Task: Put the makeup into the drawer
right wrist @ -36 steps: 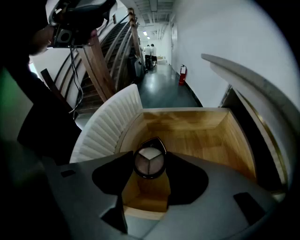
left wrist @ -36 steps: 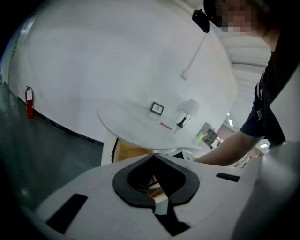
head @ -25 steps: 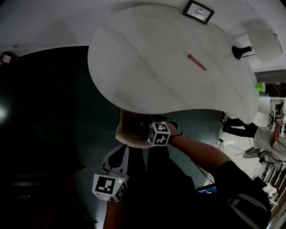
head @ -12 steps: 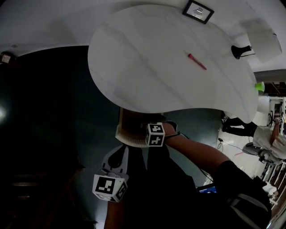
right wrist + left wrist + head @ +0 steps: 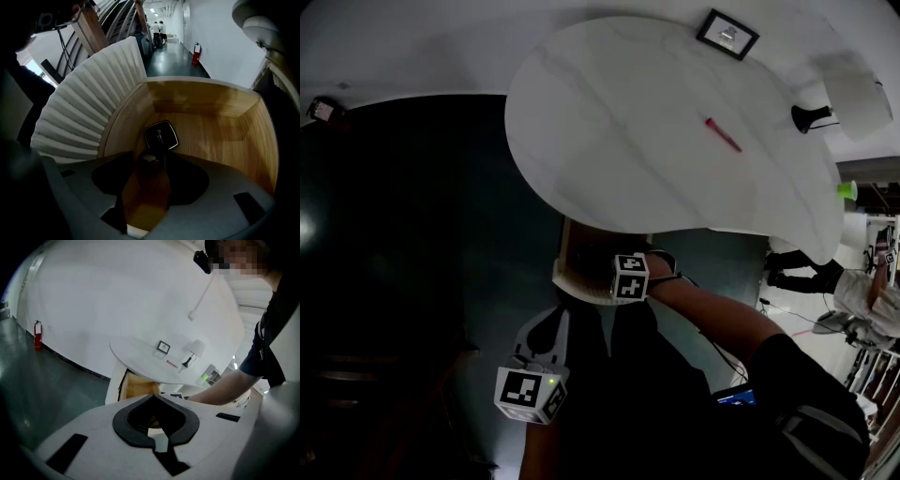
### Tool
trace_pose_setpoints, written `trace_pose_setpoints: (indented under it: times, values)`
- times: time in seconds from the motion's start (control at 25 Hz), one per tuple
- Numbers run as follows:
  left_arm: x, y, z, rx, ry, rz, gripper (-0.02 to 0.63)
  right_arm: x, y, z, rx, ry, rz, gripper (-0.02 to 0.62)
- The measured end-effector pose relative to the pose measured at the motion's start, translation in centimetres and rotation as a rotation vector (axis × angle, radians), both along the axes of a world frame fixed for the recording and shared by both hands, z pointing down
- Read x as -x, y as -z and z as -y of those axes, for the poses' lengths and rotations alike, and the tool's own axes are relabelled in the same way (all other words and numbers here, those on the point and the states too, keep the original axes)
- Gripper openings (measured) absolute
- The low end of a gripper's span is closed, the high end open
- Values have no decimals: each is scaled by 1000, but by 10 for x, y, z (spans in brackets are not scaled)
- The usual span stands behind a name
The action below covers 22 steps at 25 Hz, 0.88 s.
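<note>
Hardly anything has moved; the table (image 5: 628, 141) sits a bit further right. The right gripper (image 5: 151, 157) keeps its jaws wide on a small round pot (image 5: 150, 164), low in the drawer (image 5: 220, 126). Let go too high, and it may roll or bump the black compact (image 5: 161, 135). The left gripper (image 5: 153, 395) has closed, empty jaws.

Dim head view: only the white desk (image 5: 628, 122) is bright, the floor (image 5: 394, 234) near black. Edges bow. Inside the shadowed drawer (image 5: 211, 122), the makeup jar (image 5: 150, 163) blurs.
</note>
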<state>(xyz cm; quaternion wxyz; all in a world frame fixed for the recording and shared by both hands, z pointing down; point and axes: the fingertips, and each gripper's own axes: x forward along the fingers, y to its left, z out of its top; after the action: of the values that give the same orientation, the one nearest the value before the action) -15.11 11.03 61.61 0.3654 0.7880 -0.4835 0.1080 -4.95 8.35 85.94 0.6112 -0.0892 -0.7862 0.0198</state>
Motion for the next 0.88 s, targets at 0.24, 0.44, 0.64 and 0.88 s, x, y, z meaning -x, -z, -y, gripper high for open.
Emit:
trace_pose_setpoints:
  times: [0.24, 0.44, 0.64, 0.88]
  values:
    - [5, 5, -3, -6, 15, 0, 11, -2, 3, 2, -7, 6, 3, 222]
    - [5, 20, -1, -28, 5, -13, 11, -6, 32, 10, -55, -31, 36, 222]
    - [-5, 53, 8, -83, -44, -23, 11, 0, 96, 1, -46, -115, 144, 222]
    - [-20, 106, 22, -186, -96, -22, 11, 5, 184, -5, -51, -266, 366, 222]
